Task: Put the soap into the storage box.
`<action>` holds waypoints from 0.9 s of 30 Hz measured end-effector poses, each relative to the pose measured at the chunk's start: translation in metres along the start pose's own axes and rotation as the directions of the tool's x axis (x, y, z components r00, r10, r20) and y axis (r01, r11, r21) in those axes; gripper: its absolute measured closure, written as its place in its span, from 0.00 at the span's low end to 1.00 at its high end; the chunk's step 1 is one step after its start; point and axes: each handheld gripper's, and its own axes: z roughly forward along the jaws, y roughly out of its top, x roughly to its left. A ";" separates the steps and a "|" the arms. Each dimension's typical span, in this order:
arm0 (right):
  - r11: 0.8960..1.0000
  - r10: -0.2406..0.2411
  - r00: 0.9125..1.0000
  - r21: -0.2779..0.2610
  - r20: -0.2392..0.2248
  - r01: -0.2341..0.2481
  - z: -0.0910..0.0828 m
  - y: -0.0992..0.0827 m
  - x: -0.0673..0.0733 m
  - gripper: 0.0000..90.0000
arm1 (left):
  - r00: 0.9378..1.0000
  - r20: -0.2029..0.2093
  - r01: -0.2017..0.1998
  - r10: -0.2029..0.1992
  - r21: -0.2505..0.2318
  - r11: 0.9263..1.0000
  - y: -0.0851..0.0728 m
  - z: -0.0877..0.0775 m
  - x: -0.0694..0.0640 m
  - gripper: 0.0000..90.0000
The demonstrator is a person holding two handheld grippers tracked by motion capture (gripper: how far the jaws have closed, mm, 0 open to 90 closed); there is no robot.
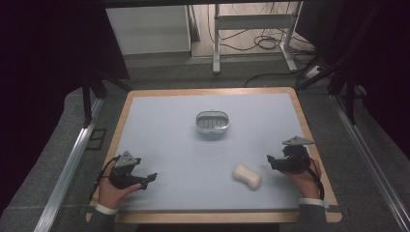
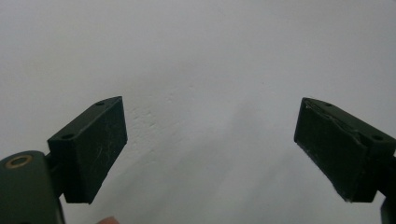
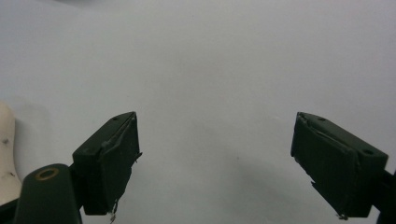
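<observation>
A cream, peanut-shaped bar of soap [image 1: 247, 176] lies on the pale blue mat [image 1: 169, 140] toward the front right. An oval metal dish [image 1: 212, 122] with a perforated insert stands near the mat's middle, farther back. My left gripper [image 1: 149, 180] rests at the front left, open, pointing right. In the left gripper view, the left gripper [image 2: 210, 140] has bare mat between its jaws. My right gripper [image 1: 270, 162] sits at the right, open, pointing left, a short way from the soap. In the right gripper view, the right gripper [image 3: 212, 149] holds nothing, and the soap [image 3: 5, 154] shows at the left edge.
The mat lies on a wooden-edged table [image 1: 309, 130]. Metal rails [image 1: 72, 159] run along both sides. Beyond the far edge stand a white table frame [image 1: 251, 29] and loose cables [image 1: 266, 43] on the floor.
</observation>
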 end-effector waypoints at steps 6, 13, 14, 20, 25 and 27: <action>1.000 0.002 1.000 -0.014 -0.014 -0.002 -0.004 0.001 0.000 0.18 | 1.000 0.000 -0.003 0.003 0.002 1.000 0.000 0.000 0.000 0.11; 0.999 -0.015 0.999 -0.031 -0.042 0.014 -0.012 0.004 0.002 0.19 | 1.000 -0.001 -0.018 0.018 0.006 1.000 0.001 -0.002 -0.002 0.11; 0.999 -0.016 0.999 -0.036 -0.048 0.015 -0.014 0.005 0.003 0.20 | 1.000 0.000 -0.017 0.017 0.007 1.000 0.001 -0.001 -0.002 0.11; 0.998 -0.029 0.998 -0.053 -0.062 0.026 -0.024 0.010 0.007 0.22 | 1.000 0.003 -0.015 0.015 0.000 1.000 0.002 -0.003 -0.002 0.11; 0.997 -0.048 0.997 -0.060 -0.059 0.044 -0.029 0.012 0.011 0.22 | 1.000 0.004 -0.017 0.017 0.005 1.000 0.002 -0.002 -0.003 0.11; 0.997 -0.050 0.997 -0.054 -0.065 0.047 -0.029 0.012 0.012 0.22 | 1.000 0.003 -0.019 0.019 0.010 1.000 0.002 -0.001 -0.003 0.11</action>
